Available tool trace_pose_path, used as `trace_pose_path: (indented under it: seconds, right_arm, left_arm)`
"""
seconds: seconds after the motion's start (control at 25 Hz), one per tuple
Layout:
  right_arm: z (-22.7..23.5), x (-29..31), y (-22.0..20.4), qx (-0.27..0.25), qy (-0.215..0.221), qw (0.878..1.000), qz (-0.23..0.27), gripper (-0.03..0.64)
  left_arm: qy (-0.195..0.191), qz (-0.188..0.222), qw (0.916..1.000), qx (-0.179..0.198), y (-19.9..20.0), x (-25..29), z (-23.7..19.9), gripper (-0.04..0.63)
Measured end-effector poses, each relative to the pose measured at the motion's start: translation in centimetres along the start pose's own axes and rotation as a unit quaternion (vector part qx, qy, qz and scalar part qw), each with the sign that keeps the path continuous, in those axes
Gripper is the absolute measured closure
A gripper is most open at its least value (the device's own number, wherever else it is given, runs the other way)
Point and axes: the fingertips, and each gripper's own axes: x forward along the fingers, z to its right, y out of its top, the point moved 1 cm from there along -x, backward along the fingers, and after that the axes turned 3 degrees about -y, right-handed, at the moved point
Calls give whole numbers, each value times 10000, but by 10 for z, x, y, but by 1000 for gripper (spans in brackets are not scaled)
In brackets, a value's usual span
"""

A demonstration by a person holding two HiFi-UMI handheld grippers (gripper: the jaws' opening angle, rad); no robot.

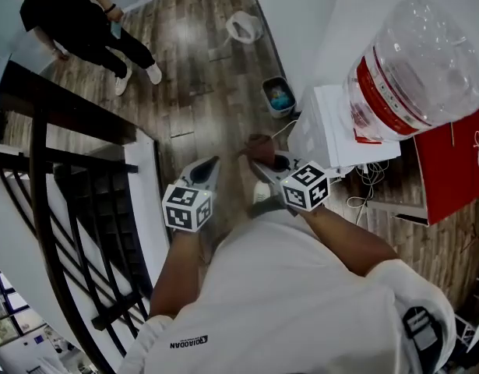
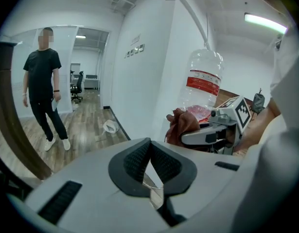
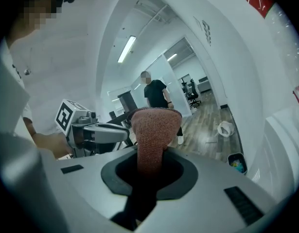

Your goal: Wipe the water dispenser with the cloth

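The white water dispenser point(image 1: 325, 127) stands at the right against the wall, with a clear bottle point(image 1: 414, 65) on top; the bottle point(image 2: 202, 84) also shows in the left gripper view. My right gripper point(image 1: 258, 156) is shut on a reddish-brown cloth point(image 3: 151, 135), which stands up from between its jaws. The cloth point(image 1: 261, 142) hangs in the air just left of the dispenser, apart from it. My left gripper point(image 1: 212, 164) is beside the right one, shut with nothing in it. In the left gripper view the cloth point(image 2: 184, 125) bunches at the right gripper's tip.
A person in black point(image 1: 83, 22) stands on the wooden floor at the upper left. A small bin point(image 1: 279, 97) sits by the wall, a white bag point(image 1: 244, 26) farther off. A dark stair railing point(image 1: 60, 201) runs at the left. A red panel point(image 1: 451, 170) stands right of the dispenser.
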Motion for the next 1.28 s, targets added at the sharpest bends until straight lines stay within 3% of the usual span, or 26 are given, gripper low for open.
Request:
trace_pose_path:
  seconds: [0.2, 0.4, 0.52, 0.72, 0.84, 1.04, 1.28]
  right_arm:
    - [64, 28, 30, 324, -423, 9978, 386, 561]
    - [99, 20, 40, 652, -1126, 9895, 634, 561]
    - [120, 4, 37, 761, -1625, 9806, 789, 561]
    - [145, -18, 30, 1091, -2593, 9538, 1054, 561]
    - [155, -21, 30, 1296, -3246, 9286, 1245, 561]
    - [159, -8, 29, 1867, -4189, 8733, 1646, 561]
    - [137, 3, 19, 2727, -5007, 7864, 2378, 561]
  left_arm:
    - [-412, -196, 9983, 371, 44, 70, -34, 606]
    - [-1070, -484, 9900, 775, 72, 110, -42, 606]
    - [-1496, -675, 9806, 1070, 82, 140, -37, 606]
    - [-2311, -943, 9553, 1584, 101, 190, -33, 606]
    - [-2859, -1064, 9327, 1922, 112, 212, -34, 606]
    - [-3745, -1306, 8821, 2541, 126, 234, -45, 606]
    - [-4497, -1454, 8257, 3079, 138, 247, -60, 606]
